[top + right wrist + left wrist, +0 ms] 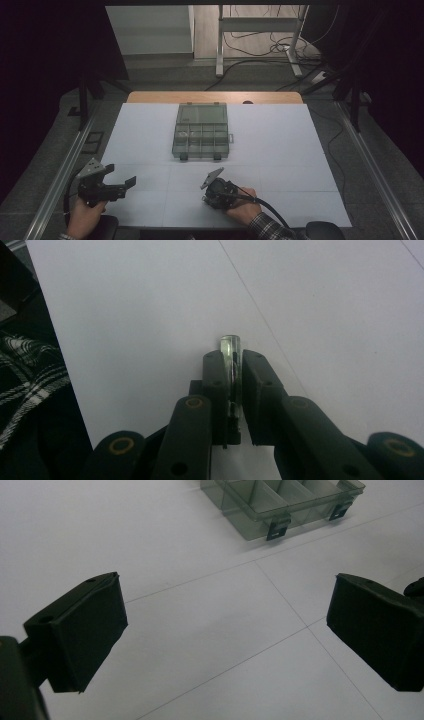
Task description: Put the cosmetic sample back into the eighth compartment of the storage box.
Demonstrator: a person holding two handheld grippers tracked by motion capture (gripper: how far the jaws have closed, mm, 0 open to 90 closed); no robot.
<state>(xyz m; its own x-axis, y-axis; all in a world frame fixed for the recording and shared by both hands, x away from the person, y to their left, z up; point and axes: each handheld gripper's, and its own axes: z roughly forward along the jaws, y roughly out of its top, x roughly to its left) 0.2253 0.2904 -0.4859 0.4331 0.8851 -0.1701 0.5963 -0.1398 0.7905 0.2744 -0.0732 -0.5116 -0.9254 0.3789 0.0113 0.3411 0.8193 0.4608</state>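
where black pads pinch it, slim clear glassy tube (pixel 231 356), upright.

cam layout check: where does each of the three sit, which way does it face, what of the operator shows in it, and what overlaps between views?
High view: above the person's side, facing forward and down on the white table sheet; both hands, left gripper, right gripper.
Left gripper view: on that gripper, facing across the sheet; its open jaws.
Right gripper view: looks down along jaws shut on a small clear glass tube; plaid sleeve.
Shared: high and left gripper views both show the smoky transparent plastic compartment box.
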